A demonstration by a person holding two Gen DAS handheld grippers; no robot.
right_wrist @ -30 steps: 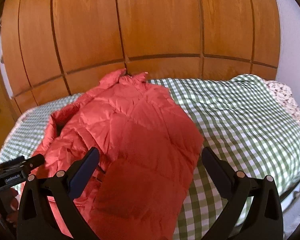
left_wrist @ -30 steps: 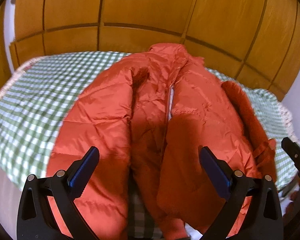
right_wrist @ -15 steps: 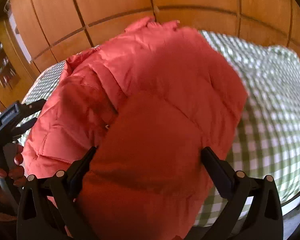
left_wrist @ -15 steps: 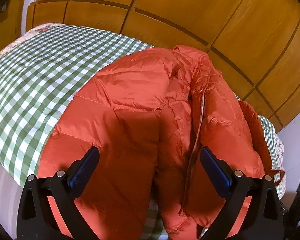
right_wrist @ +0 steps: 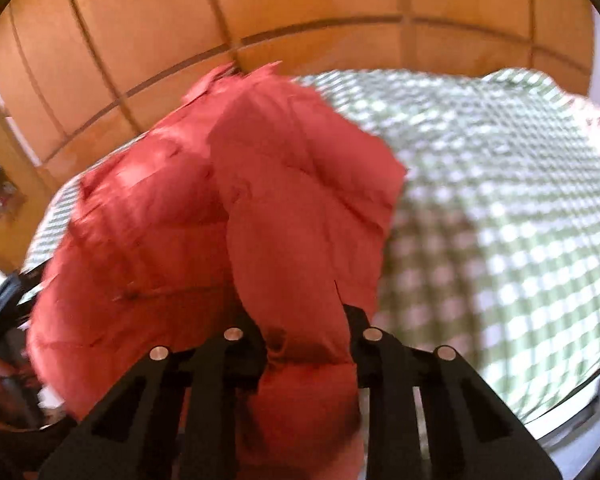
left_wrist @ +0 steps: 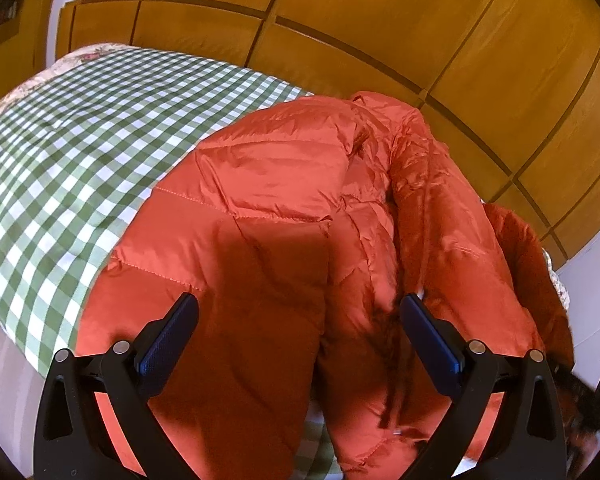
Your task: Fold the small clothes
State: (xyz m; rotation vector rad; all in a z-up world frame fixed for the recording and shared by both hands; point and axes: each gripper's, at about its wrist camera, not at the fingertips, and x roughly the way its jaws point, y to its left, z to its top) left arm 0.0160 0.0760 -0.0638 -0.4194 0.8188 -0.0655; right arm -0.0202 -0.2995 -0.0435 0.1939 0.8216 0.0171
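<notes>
An orange-red quilted puffer jacket lies on a green-and-white checked bedspread, its front panels bunched toward the middle. My left gripper is open and empty, its blue pads straddling the jacket's near hem. In the right wrist view the jacket is blurred. My right gripper is shut on the jacket's near right edge, and the fabric rises in a fold between the jaws.
The bed extends to the right with bare checked cover. Wooden panelled wall stands behind the bed. The left gripper and the hand holding it show at the left edge of the right wrist view. White wall at right.
My right gripper has moved in and closed on the jacket's edge, lifting it. My left gripper has swung left and closer to the hem, still open.
</notes>
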